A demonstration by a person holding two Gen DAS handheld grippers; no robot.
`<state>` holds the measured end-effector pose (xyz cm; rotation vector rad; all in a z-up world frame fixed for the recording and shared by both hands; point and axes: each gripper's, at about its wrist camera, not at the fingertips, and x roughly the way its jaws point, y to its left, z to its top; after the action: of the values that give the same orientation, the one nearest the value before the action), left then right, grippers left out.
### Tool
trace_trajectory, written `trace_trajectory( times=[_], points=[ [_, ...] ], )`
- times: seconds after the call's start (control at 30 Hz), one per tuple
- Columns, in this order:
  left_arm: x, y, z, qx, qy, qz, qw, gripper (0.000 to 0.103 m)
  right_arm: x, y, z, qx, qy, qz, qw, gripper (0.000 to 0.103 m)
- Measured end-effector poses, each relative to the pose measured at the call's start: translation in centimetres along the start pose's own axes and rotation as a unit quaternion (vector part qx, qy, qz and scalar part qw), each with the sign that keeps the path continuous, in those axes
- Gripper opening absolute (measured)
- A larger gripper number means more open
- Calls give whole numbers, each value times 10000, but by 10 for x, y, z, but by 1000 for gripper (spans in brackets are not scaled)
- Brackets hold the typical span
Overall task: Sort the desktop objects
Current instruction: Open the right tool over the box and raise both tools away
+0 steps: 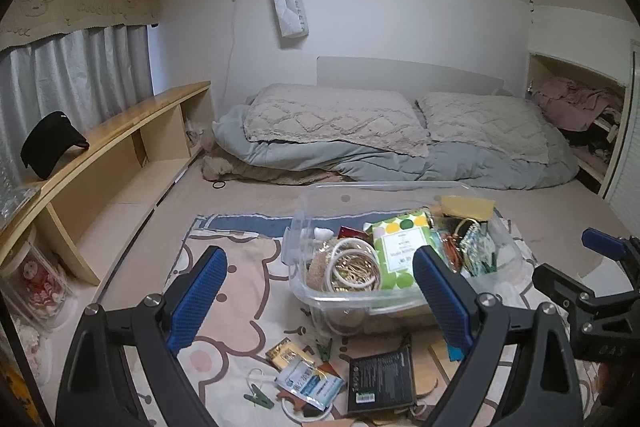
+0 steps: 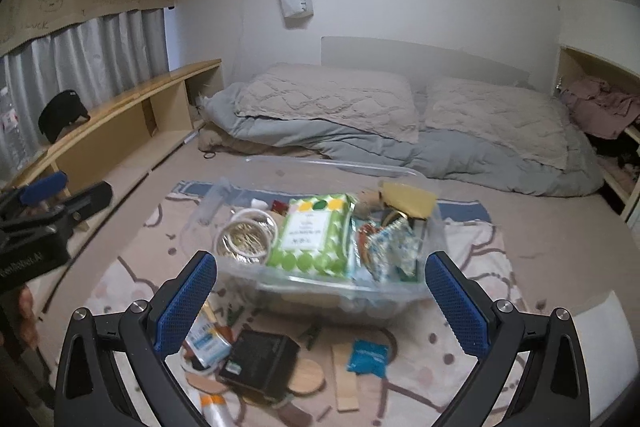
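Right wrist view shows my right gripper open and empty above the black box on the mat's near edge, its long axis running away leftward; my left gripper, also open, hovers nearer the bin.

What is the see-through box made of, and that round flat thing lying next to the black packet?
The box looks like clear, glossy plastic: its contents show through its walls. The round flat disc looks like pale, matte wood, going by its tan colour, though cork or cardboard is possible. The black packet beside it looks like printed card.
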<state>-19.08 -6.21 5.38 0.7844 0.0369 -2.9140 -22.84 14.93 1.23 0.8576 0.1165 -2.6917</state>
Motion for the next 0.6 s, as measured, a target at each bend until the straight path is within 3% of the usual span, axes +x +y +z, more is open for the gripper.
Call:
trace_trajectory(
  times=[0.33, 0.6],
  points=[
    [-35, -6, -48, -37, 156, -154, 9998, 95, -42, -21, -42, 110, 30, -510, 9986, 103],
    [-68, -9, -67, -145, 57, -220, 9996, 95, -63, -27, -70, 52, 9, -490, 9988, 103]
  ],
)
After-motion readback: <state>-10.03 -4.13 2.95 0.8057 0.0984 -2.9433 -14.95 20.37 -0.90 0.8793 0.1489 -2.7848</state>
